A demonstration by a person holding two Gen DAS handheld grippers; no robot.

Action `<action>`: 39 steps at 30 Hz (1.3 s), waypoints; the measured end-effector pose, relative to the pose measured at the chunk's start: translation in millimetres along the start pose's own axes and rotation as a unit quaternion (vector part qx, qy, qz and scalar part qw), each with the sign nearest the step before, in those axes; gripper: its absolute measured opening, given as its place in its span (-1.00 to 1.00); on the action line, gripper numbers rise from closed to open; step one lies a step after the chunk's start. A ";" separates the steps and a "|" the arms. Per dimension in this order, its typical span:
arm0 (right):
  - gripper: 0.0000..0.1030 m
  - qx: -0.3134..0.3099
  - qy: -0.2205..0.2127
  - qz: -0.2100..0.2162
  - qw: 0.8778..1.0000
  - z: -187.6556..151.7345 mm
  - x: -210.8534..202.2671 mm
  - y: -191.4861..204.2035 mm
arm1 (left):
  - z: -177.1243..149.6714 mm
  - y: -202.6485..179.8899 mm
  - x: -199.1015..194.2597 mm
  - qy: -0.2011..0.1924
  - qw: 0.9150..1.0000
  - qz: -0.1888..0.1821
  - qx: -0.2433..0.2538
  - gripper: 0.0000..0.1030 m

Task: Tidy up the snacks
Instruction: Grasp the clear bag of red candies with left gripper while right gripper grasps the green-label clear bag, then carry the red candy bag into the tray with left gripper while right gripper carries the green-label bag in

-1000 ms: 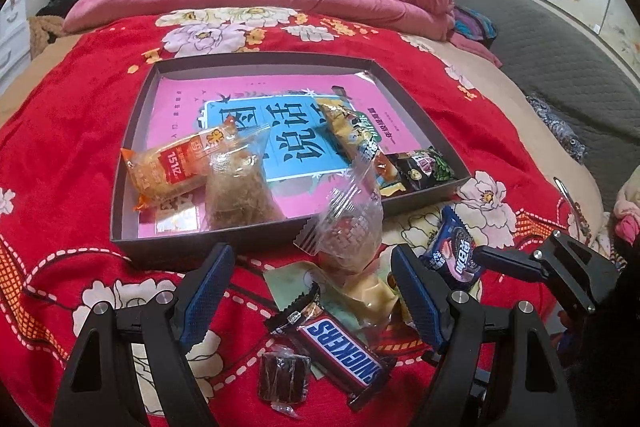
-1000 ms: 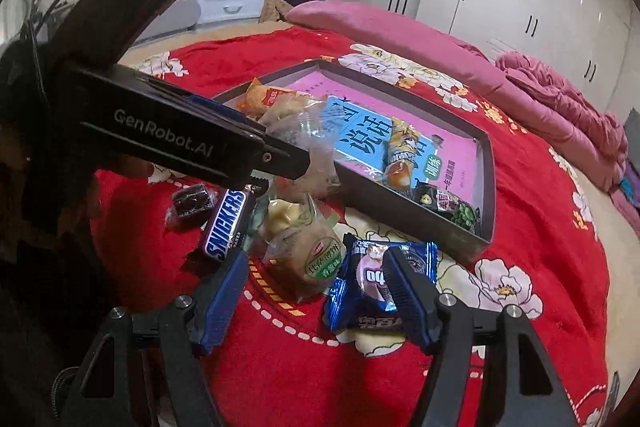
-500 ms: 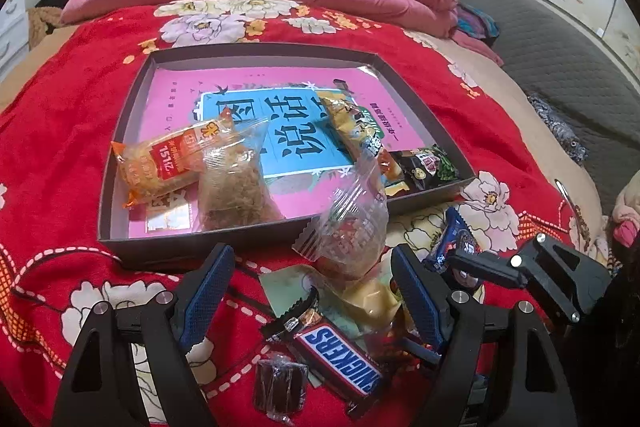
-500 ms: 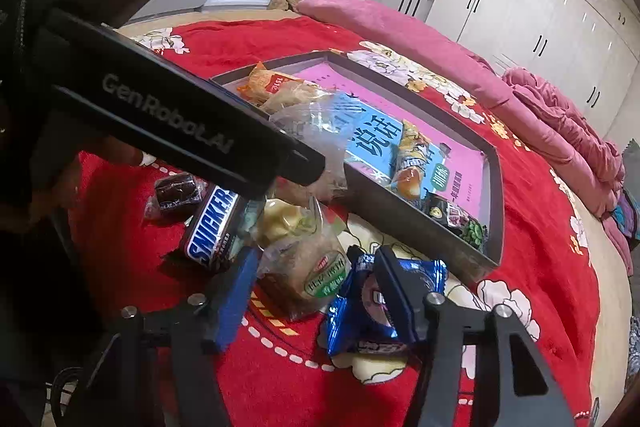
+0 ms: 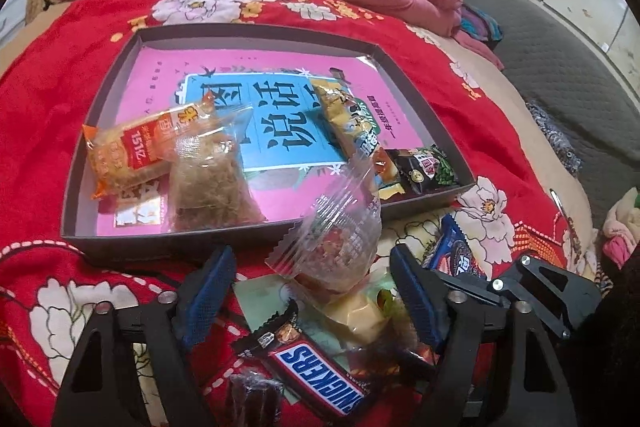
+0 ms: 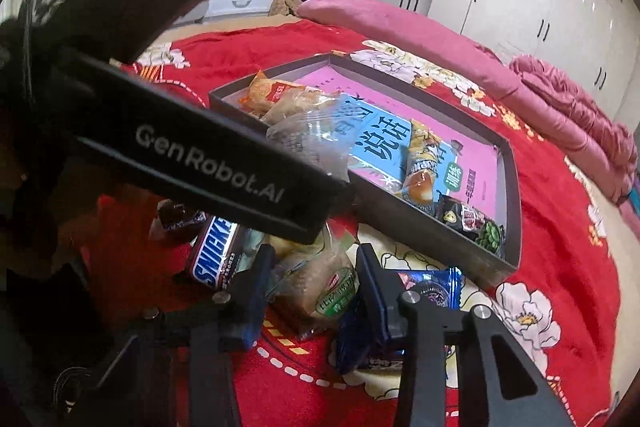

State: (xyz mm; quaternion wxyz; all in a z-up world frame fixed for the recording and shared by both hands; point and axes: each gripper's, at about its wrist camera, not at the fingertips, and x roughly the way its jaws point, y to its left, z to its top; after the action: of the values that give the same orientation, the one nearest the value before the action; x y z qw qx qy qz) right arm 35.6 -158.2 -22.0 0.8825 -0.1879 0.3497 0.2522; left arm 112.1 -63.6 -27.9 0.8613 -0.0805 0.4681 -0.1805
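Right wrist view: the right claw (image 6: 316, 281) straddles a green-labelled snack packet (image 6: 320, 287) on the bed (image 6: 560, 227), jaws narrowed, grip uncertain; left claw (image 5: 312, 291) gapes, released; next, likely clench and lift it into the tray (image 6: 512, 211).

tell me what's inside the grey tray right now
In the grey tray: a pink-and-blue book, an orange pastry pack, a floss bun bag, a yellow snack pack, a black-green packet. Anything under them is hidden.
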 end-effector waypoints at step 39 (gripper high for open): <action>-0.29 0.072 0.003 0.036 0.997 -0.8 4.2 -22.3 | 7.5 16.0 -30.5 -0.040 0.998 -0.032 -0.024 -0.18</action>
State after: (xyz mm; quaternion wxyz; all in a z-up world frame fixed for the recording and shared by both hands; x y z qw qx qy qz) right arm 50.6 -175.2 -22.1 0.8830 -0.1121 0.3759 0.2577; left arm 107.1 -37.3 -5.0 0.8707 -0.1233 0.4350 -0.1936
